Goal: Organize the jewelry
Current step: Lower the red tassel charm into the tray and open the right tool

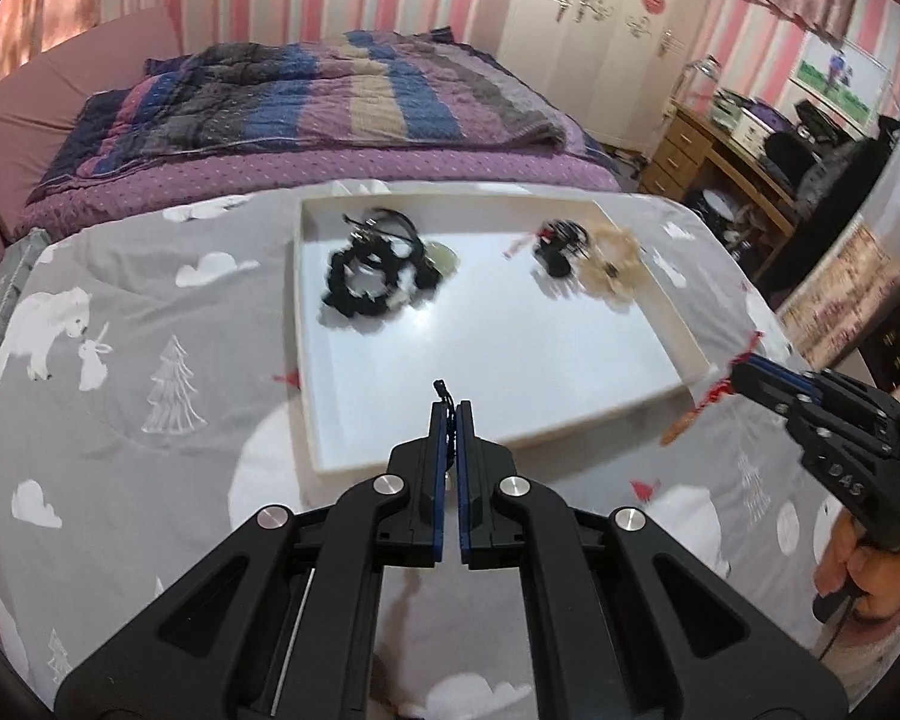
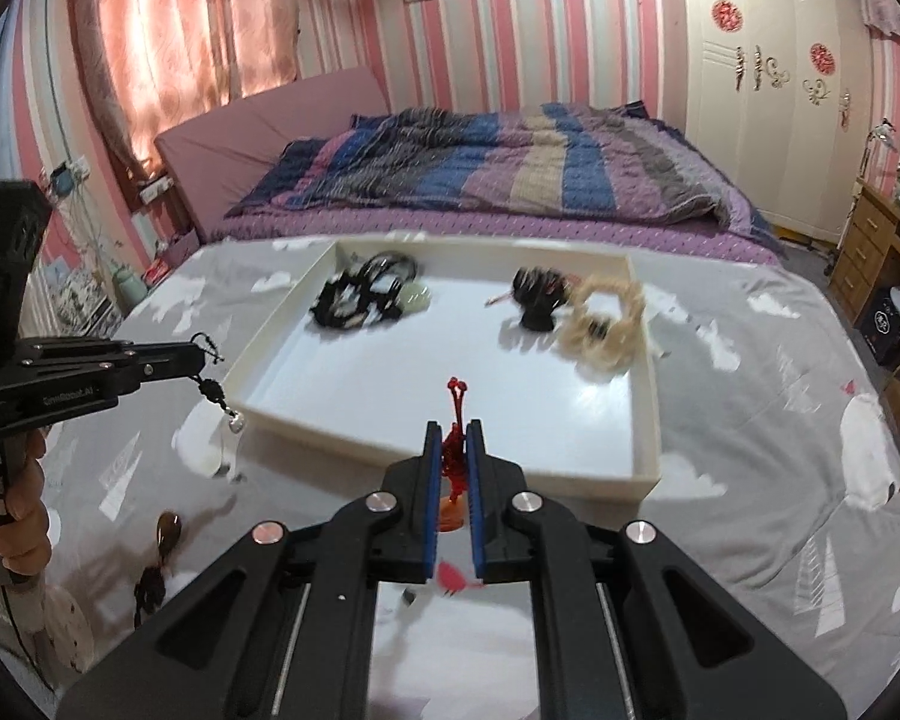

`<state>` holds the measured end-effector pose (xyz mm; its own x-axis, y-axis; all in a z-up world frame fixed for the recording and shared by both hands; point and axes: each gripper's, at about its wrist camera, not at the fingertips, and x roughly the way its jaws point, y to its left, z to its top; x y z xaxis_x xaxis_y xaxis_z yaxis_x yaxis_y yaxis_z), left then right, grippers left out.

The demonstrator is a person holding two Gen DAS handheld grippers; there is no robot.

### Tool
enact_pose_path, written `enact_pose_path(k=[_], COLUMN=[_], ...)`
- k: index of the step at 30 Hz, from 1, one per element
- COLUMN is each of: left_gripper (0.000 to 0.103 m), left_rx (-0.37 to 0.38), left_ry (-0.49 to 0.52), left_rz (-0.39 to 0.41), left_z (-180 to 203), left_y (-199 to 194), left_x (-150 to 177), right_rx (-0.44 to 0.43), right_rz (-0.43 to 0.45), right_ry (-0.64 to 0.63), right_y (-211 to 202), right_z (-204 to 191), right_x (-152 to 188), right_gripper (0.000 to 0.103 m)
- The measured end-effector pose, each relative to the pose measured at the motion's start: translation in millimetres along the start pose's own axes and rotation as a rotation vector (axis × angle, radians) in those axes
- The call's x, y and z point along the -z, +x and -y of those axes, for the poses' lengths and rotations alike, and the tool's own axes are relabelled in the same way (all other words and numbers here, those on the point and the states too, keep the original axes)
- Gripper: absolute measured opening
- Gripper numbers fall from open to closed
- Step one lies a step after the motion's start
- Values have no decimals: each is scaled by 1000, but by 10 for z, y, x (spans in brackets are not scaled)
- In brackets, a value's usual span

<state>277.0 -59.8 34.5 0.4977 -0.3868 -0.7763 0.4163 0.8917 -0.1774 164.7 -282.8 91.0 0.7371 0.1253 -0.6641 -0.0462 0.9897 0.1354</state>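
A white tray [image 1: 672, 324] lies on the grey printed cloth; it also shows in the right wrist view [image 2: 645, 396]. In it, at the far left, lie black hair ties and cords [image 1: 369, 276] with a pale green stone [image 2: 417, 299]. At the far right lie a dark ornament [image 1: 558, 249] and a cream scrunchie [image 1: 615, 267]. My left gripper [image 1: 449, 414] is shut on a black cord pendant [image 2: 213, 390] that hangs beside the tray's left edge. My right gripper [image 2: 453, 438] is shut on a red knotted cord pendant [image 2: 455, 450] with an orange stone, just before the tray's near edge.
A brown pendant [image 2: 167, 531] and a dark bead piece [image 2: 150, 591] lie on the cloth at the near left. A bed with a striped quilt [image 1: 330, 96] stands behind the table. A wooden desk [image 1: 714, 156] stands at the right.
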Motion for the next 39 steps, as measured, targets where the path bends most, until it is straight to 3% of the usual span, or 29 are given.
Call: enact_pose_path(k=[7, 20, 30, 39], left_gripper=[0, 0, 1, 2], left_rx=[-62, -177, -231, -240], left_ry=[-35, -12, -10, -16], left_rz=[-22, -45, -92, -106], left_z=[-141, -217, -279, -308], left_y=[290, 887, 1336, 1373], left_x=[-203, -536, -567, -559], right_rx=[53, 149, 189, 173], right_rz=[21, -18, -99, -147], right_ry=[15, 6, 25, 40], right_y=[146, 916, 1383, 1523], right_z=[138, 357, 558, 594], right_x=[-239, -552, -441, -351], right_gripper=[8, 8, 8, 11])
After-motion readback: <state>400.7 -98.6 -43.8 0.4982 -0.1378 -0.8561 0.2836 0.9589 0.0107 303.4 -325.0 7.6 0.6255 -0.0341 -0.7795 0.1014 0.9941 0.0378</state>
